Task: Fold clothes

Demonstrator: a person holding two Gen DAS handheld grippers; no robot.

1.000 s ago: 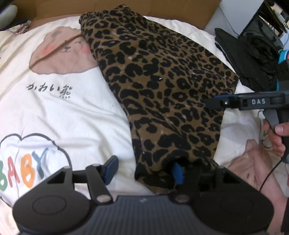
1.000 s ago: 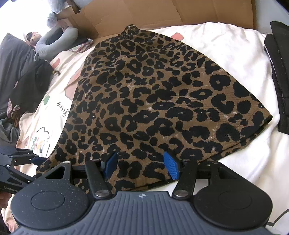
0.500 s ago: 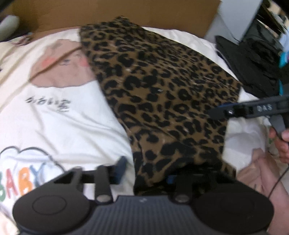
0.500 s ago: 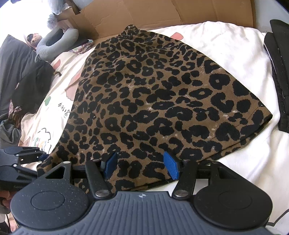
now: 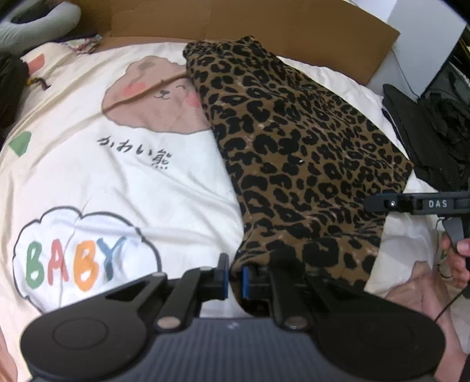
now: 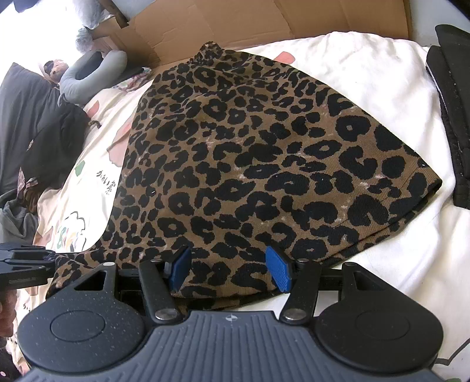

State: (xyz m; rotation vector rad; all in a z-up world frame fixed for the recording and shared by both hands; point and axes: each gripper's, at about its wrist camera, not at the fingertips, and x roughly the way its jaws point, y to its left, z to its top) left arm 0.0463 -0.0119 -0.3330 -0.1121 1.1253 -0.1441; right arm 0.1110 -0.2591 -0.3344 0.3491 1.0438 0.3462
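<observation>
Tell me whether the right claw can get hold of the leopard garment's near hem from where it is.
Probably yes. The right claw is open, straddling the near hem of the leopard garment, and nothing lies between its pads and the cloth. The left claw, closing on the left corner, stays clear of it.

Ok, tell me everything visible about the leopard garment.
The leopard garment is brown with black spots, in a fine ribbed, corduroy-like fabric. It lies spread fairly flat on the printed bedding, narrow at the far end by the cardboard and wide at the near hem. The left gripper is closing on its near corner, which is bunched between the pads. The right gripper stands open over the hem.
</observation>
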